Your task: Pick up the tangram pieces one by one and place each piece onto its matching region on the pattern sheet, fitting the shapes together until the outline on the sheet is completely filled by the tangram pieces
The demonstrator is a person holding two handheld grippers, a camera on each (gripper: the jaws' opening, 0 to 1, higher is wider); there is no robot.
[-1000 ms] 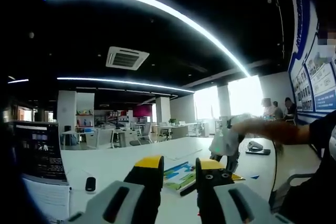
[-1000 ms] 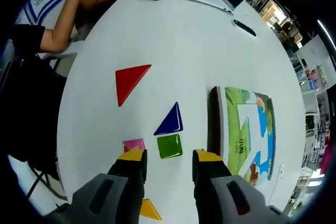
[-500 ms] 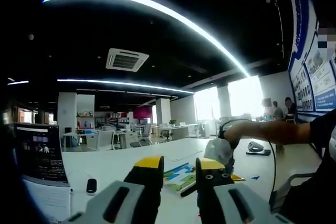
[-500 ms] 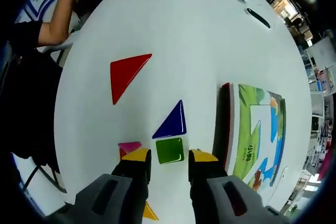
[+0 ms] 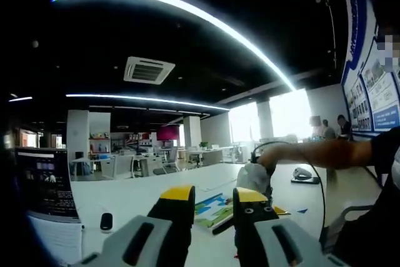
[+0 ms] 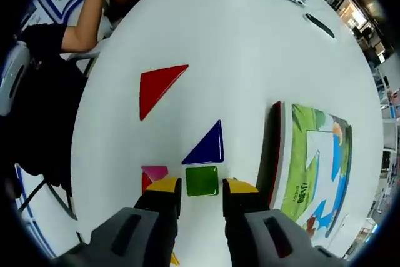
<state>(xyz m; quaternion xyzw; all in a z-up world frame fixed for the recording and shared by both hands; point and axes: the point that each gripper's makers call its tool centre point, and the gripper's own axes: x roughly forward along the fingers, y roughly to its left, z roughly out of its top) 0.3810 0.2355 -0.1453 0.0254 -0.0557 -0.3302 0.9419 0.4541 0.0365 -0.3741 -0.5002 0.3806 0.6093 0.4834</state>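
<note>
- White tabletop (image 6: pixel 250 60) carries everything I work with, and I take the pattern sheet (image 6: pixel 322 173) on it as my landmark; its long side runs roughly along my right gripper's line of sight.
- My right gripper (image 6: pixel 200 187) hovers over the table left of the sheet, jaws spread with nothing between them. My left gripper (image 5: pixel 212 197) is held up level, facing across the office, jaws likewise apart and empty.
- Farthest from the sheet lies the red triangle (image 6: pixel 158 87), the largest loose piece, its long edge slanting and its sharp tip aimed away from the sheet.
- Nearer the sheet sits the blue triangle (image 6: pixel 208 146), apex pointing up the view, its upright edge roughly parallel to the sheet's near edge.
- Just below the blue one is the green square (image 6: pixel 202 180), straight ahead of my right jaw tips and squared to them, so either pair of sides suits a pinch.
- A pink piece (image 6: pixel 154 173) peeks out beside my left-hand jaw, farther from the sheet than the square.
- I judge these pieces light, rigid, thin and glossy, so likely slippery: I would pinch the square across two opposite flat edges, low against the table.
</note>
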